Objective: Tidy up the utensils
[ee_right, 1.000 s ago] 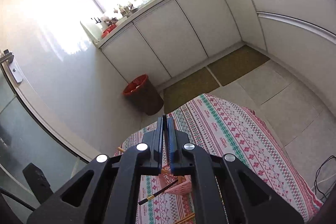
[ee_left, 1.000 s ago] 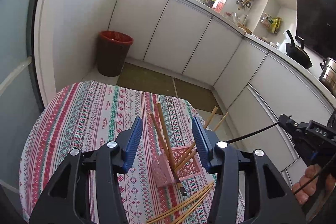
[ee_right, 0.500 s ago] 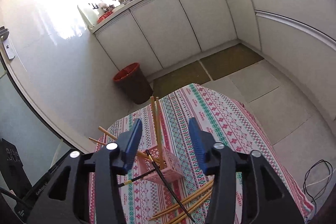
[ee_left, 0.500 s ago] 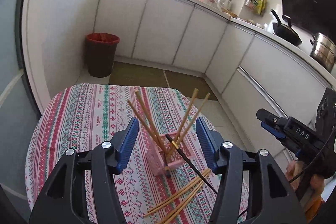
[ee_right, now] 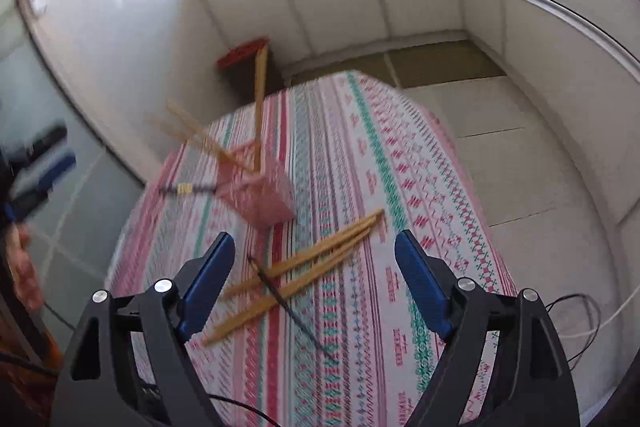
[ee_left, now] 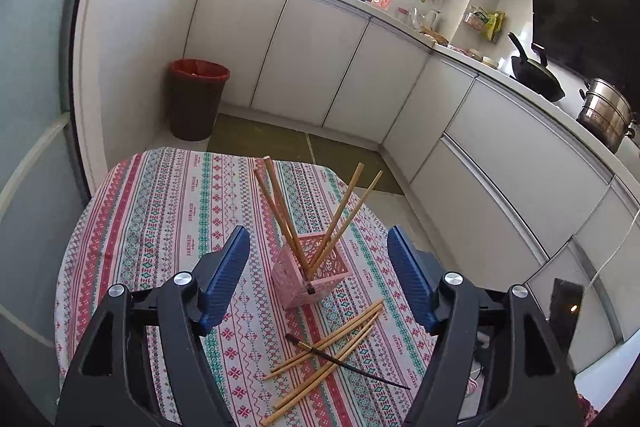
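A pink slotted holder [ee_left: 310, 275] [ee_right: 260, 191] stands on the patterned tablecloth [ee_left: 160, 227], with several wooden chopsticks [ee_left: 280, 203] leaning out of it. Several more wooden chopsticks [ee_left: 332, 343] [ee_right: 308, 259] lie loose in front of it. Across them lies a thin black chopstick [ee_left: 352, 361] [ee_right: 296, 311]. In the blurred right wrist view, another black stick with a gold band [ee_right: 184, 189] pokes out of the holder's left side. My left gripper [ee_left: 318, 247] and right gripper [ee_right: 314, 243] hover above the table. Both sets of jaws are opening, and the pads touch nothing.
A dark bin with a red liner [ee_left: 198, 99] stands on the floor beyond the table. White cabinets [ee_left: 320, 67] line the back and right walls, with a wok [ee_left: 536, 75] and a steel pot [ee_left: 604, 111] on the counter. A cable [ee_right: 580, 311] lies on the floor at the right.
My right gripper went from shut to wide open and dipped toward the table. The black chopstick left its grip and now lies across the loose wooden ones. My left jaws widened.
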A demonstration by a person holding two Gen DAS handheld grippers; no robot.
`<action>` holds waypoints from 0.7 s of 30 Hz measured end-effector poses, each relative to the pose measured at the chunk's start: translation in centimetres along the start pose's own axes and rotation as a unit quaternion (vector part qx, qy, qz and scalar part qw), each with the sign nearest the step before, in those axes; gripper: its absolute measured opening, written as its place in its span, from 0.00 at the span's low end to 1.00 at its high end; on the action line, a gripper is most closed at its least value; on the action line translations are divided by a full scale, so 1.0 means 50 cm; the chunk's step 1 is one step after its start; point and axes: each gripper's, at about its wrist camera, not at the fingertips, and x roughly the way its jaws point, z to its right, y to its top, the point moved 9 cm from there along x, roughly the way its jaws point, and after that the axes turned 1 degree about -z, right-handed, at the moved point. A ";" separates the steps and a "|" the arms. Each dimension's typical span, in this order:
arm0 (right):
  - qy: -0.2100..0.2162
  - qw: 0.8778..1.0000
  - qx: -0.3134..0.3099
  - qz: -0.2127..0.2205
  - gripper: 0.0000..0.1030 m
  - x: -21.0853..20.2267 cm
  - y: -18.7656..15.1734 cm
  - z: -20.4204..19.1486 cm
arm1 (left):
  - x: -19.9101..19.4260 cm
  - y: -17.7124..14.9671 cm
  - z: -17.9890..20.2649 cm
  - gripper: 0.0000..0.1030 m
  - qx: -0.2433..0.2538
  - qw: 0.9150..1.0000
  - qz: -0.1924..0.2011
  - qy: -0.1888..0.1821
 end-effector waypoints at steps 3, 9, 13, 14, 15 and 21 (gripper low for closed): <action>-0.029 0.988 -0.134 -0.070 0.78 0.077 -0.069 -0.065 | -0.011 -0.011 -0.017 0.69 -0.004 1.000 -0.004 0.005; -0.001 0.970 -0.199 -0.138 0.75 0.196 -0.104 -0.139 | -0.023 -0.008 -0.059 0.72 -0.019 1.000 0.007 0.018; 0.005 0.964 -0.212 -0.160 0.70 0.260 -0.113 -0.175 | -0.011 -0.014 -0.092 0.72 -0.040 0.999 -0.005 0.018; 0.007 0.964 -0.210 -0.165 0.61 0.270 -0.119 -0.179 | -0.009 -0.014 -0.099 0.72 -0.044 0.999 -0.007 0.017; 0.009 0.963 -0.206 -0.172 0.56 0.281 -0.127 -0.180 | -0.009 -0.013 -0.105 0.72 -0.048 0.999 -0.007 0.016; -0.002 0.961 -0.195 -0.197 0.33 0.326 -0.159 -0.165 | -0.004 -0.016 -0.113 0.72 -0.055 0.998 -0.014 0.014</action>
